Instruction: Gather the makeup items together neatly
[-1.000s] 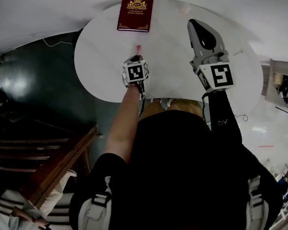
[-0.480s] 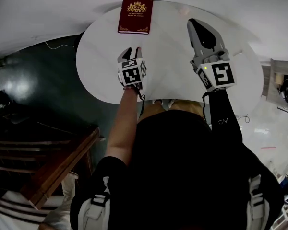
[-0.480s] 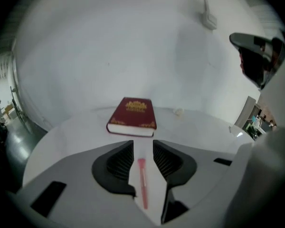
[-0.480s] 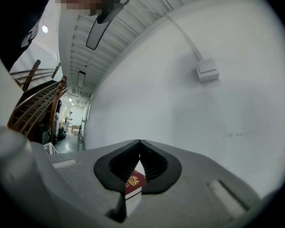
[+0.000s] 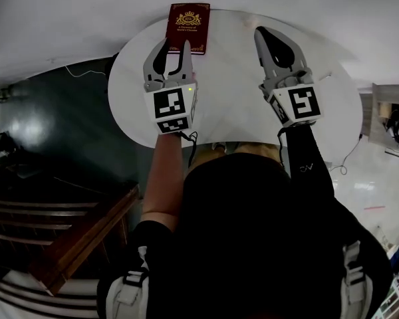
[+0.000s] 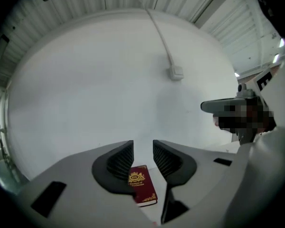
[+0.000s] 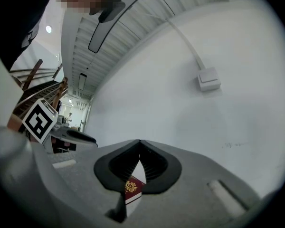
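Note:
My left gripper (image 5: 173, 45) is held above the white round table (image 5: 233, 105), near its left side. Its jaws are open with nothing between them, as the left gripper view (image 6: 143, 148) also shows. A dark red book with gold print (image 5: 188, 26) lies at the table's far edge, just beyond the left fingertips, and shows through the jaw gap (image 6: 141, 189). My right gripper (image 5: 263, 35) hovers over the right part of the table, its jaws shut and empty (image 7: 140, 144). No makeup item shows in any view now.
A white wall stands close behind the table, with a cable running down to a small box (image 6: 175, 72). Dark floor (image 5: 53, 125) lies left of the table. A wooden rail (image 5: 86, 231) is at the lower left.
The left gripper has opened, risen and moved toward the book. A small pink-tipped item that showed at its tip one second ago is no longer in view. The right gripper barely moved.

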`<state>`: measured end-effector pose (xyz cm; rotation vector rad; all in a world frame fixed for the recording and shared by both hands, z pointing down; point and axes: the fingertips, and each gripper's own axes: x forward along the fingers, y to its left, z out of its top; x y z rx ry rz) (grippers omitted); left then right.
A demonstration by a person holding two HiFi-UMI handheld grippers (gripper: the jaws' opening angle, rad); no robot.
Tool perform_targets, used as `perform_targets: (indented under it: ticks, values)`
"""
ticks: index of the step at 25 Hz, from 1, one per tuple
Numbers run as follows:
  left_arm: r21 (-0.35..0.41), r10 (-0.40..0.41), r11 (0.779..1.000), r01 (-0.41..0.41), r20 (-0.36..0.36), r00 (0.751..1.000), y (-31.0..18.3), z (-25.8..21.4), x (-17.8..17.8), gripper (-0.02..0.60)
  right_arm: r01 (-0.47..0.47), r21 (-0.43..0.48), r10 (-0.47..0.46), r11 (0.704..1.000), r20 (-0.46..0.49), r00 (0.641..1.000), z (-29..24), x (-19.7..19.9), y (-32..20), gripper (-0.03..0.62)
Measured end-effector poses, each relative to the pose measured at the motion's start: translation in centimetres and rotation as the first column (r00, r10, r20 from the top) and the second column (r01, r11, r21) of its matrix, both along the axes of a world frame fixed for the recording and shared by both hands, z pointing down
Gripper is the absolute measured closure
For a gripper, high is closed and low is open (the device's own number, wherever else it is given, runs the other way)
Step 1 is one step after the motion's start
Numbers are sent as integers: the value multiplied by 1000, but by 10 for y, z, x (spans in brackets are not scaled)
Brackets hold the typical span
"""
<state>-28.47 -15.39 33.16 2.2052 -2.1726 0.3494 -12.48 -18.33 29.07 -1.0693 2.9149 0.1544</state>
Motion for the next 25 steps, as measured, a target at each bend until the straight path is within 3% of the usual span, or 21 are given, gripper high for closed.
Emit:
perform_targets:
  ticks: [6, 16, 22, 25]
  values:
    - [39, 71, 997, -71, 5, 997, -8, -16, 25, 454, -46, 21, 46, 999, 11, 999, -6, 20, -2, 589]
    - [29, 257, 966, -257, 3, 966, -41, -10, 103, 454, -235, 28, 234, 972, 19, 972, -10, 103, -5, 589]
    - [1, 313, 950, -313, 2, 950, -53, -1, 133, 454, -281, 13, 281, 960, 28, 959, -10, 132, -10, 589]
    - [-51, 346, 937, -346, -12, 938, -65, 20, 143, 454, -294, 9, 294, 956, 20, 956, -6, 139, -14, 589]
